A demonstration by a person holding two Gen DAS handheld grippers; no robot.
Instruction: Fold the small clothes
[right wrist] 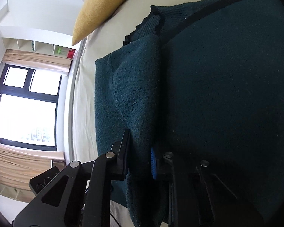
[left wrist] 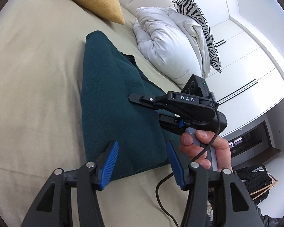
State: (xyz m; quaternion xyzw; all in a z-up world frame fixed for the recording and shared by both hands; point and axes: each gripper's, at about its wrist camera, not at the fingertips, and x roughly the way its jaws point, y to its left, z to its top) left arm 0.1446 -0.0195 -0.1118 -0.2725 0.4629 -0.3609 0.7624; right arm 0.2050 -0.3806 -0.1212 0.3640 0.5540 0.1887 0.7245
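Observation:
A dark teal knitted sweater [left wrist: 111,102] lies partly folded on the beige bed sheet [left wrist: 37,75]. My left gripper [left wrist: 142,162] is open, its blue pads either side of the sweater's near edge, holding nothing. My right gripper [left wrist: 147,111] reaches in from the right, one finger above the cloth and one below its right edge. In the right wrist view my right gripper [right wrist: 140,151] has a thick fold of the sweater [right wrist: 138,94] between its fingers; the blue pad [right wrist: 153,162] presses against it. The sweater's ribbed collar [right wrist: 151,22] lies beyond.
A mustard cushion [left wrist: 96,0] lies at the bed's far side. A white duvet [left wrist: 166,37] and a zebra-striped pillow [left wrist: 204,32] are bunched at the far right. White wardrobe doors [left wrist: 251,56] stand beyond. A window [right wrist: 28,104] shows at the left.

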